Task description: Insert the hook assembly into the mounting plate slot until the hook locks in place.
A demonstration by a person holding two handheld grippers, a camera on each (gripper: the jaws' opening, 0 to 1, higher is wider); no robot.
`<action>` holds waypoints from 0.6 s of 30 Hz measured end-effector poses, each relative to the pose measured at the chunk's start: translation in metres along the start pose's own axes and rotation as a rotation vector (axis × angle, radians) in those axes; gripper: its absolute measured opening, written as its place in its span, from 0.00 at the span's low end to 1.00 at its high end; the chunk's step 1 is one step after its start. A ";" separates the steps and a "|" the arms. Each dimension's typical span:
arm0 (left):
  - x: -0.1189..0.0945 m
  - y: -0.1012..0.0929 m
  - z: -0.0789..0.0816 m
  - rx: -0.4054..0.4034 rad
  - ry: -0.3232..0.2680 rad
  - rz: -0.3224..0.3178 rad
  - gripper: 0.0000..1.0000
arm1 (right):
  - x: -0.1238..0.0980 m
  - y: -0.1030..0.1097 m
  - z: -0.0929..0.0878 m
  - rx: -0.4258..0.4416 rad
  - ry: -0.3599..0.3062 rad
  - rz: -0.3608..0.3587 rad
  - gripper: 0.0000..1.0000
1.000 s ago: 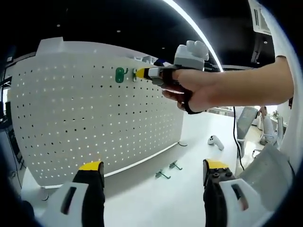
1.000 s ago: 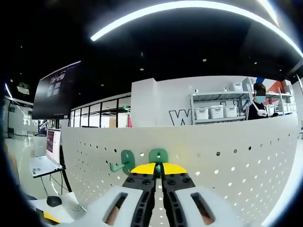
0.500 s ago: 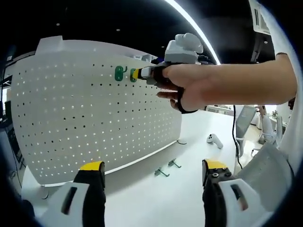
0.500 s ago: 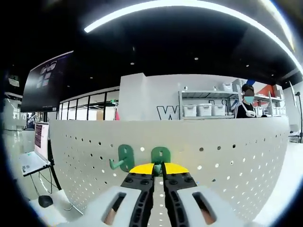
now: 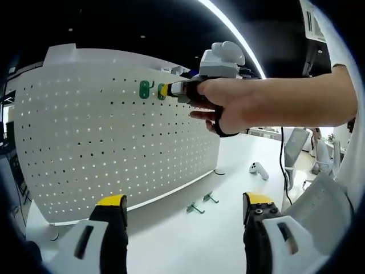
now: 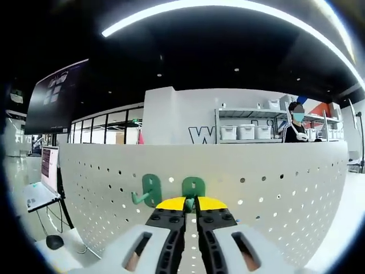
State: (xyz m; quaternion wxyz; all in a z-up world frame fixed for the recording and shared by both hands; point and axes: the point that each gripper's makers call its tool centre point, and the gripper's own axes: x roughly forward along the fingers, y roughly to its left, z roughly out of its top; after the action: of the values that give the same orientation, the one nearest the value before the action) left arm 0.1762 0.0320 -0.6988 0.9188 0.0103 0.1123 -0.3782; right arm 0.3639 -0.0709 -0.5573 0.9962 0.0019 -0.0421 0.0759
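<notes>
Inspector: Status of the hook?

Assessor: The right gripper (image 6: 190, 204) has its jaws closed on the green hook (image 6: 193, 187), pressed against the pegboard (image 6: 274, 182) beside a second hook (image 6: 149, 191) (already hung). Locking unconfirmed.

Inspector: Left gripper (image 5: 181, 208)?

Assessor: Jaws wide apart, holding nothing, above the counter (image 5: 171, 240).

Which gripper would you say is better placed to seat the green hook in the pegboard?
Right: the right gripper is shut on the green hook at the pegboard. The left gripper hangs open, well back.
</notes>
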 end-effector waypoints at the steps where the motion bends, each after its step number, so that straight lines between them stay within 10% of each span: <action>1: 0.000 0.000 0.000 0.000 0.000 0.001 0.85 | 0.000 0.000 0.000 0.009 -0.001 0.006 0.04; 18: 0.000 -0.002 0.003 0.016 -0.008 -0.011 0.86 | -0.009 0.014 -0.006 -0.017 0.015 0.152 0.28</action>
State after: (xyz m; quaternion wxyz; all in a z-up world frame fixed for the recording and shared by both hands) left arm 0.1756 0.0301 -0.6953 0.9171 0.0158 0.1057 -0.3841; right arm 0.3537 -0.0581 -0.5637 0.9879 -0.0105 -0.0351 0.1510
